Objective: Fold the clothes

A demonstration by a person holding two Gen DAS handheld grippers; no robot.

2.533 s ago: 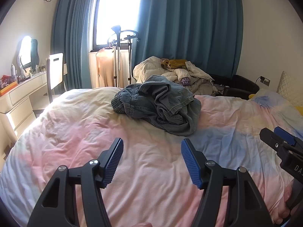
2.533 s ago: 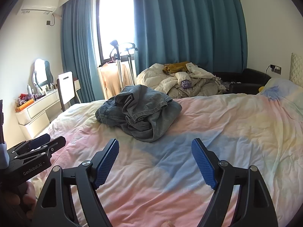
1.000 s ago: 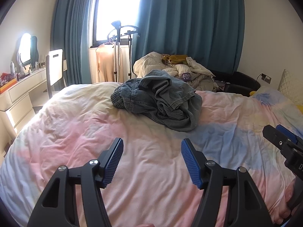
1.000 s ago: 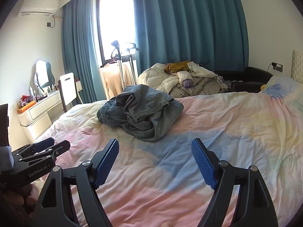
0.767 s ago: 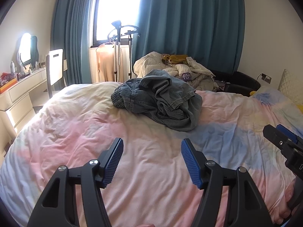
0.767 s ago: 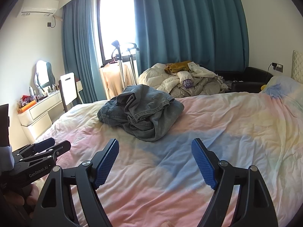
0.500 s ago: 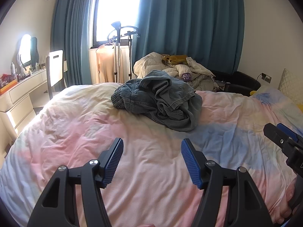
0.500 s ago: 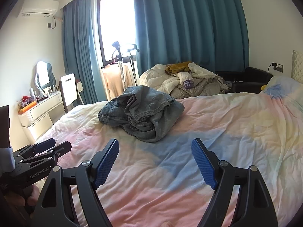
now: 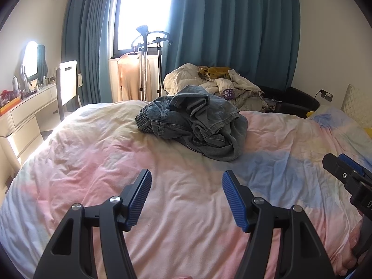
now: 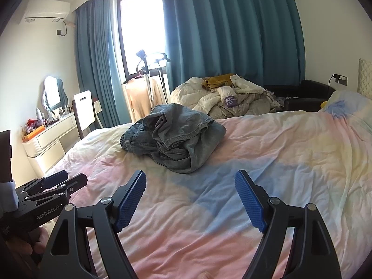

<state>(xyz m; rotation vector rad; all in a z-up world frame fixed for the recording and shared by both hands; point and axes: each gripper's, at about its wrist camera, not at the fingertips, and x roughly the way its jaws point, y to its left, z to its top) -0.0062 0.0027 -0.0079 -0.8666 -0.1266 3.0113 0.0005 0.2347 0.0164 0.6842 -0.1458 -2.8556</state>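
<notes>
Left gripper point(image 9: 186, 196): jaws spread wide, nothing between the blue ribbed pads; hovers over the near part of the bed, pointing toward the denim heap
Right gripper point(image 10: 190, 198): jaws spread wide, empty; over the near part of the bed, just right of the left gripper
Denim garment point(image 9: 197, 122): grey-blue, crumpled in a loose heap, unfolded; lies on the bed toward its far side, well apart from both grippers
Bed point(image 9: 97, 162): covered by a wrinkled sheet in pastel pink, blue and yellow patches
Clothes pile point(image 10: 223, 97): cream, white and mustard pieces, heaped beyond the far edge of the bed, behind the denim
Curtains point(image 10: 232, 28): teal, full length, along the far wall; drawn apart at the bright window point(image 10: 141, 28)
Garment stand point(image 9: 145, 62): far left of the pile, a peach top hanging on it
Dressing table point(image 10: 48, 137): far left, with a mirror, small bottles and a white chair
Person's hand point(image 10: 25, 244): at the lower left edge in the right wrist view, gripping the left tool's handle
</notes>
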